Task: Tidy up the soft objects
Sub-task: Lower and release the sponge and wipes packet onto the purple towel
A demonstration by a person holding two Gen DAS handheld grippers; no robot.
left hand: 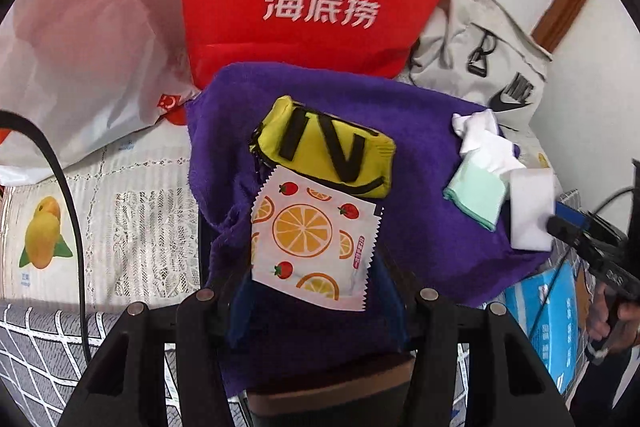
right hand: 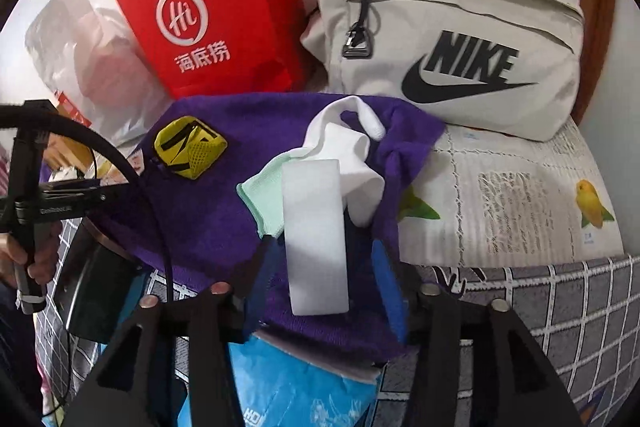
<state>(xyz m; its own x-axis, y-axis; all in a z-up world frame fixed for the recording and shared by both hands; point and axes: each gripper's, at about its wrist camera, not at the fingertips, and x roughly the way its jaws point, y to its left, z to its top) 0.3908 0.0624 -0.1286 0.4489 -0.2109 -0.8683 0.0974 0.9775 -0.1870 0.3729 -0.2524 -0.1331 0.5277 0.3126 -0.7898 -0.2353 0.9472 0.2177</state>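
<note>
Left gripper (left hand: 308, 291): yours; its blue fingers (left hand: 240, 307) flank the near end of the sachet. Whether the pads press it, cannot tell.
Sachet (left hand: 308, 235): white wrapper with orange slices and strawberries, flat on the towel's near-middle, its far edge touching the pouch.
Right gripper (right hand: 324, 275): yours; jaws parted, sponge between them, a gap showing at the right finger, so released.
Right fingers (right hand: 388, 287): blue, either side of the sponge's near half.
Sponge (right hand: 316, 235): white block, lying lengthwise on the towel, its far end overlapping the green cloth and the sock.
Towel (right hand: 200, 211): purple, the landmark; spread over the patterned bed cover, near edge hanging over a blue pack.
Pouch (left hand: 324, 147): yellow with black straps, on the towel's middle, just beyond the sachet.
Green cloth (right hand: 260, 199): mint, on the towel, left of the sponge and touching it.
Sock (right hand: 352, 155): white, crumpled, on the towel's far right part, touching the sponge.
Red bag (right hand: 216, 3): upright behind the towel's far edge, white logo facing you.
Beige bag (right hand: 452, 43): behind the towel's far right corner, beside the red bag.
Blue pack (right hand: 288, 383): under the towel's near edge.
Bed cover (right hand: 512, 195): lace with fruit prints, right of the towel.
</note>
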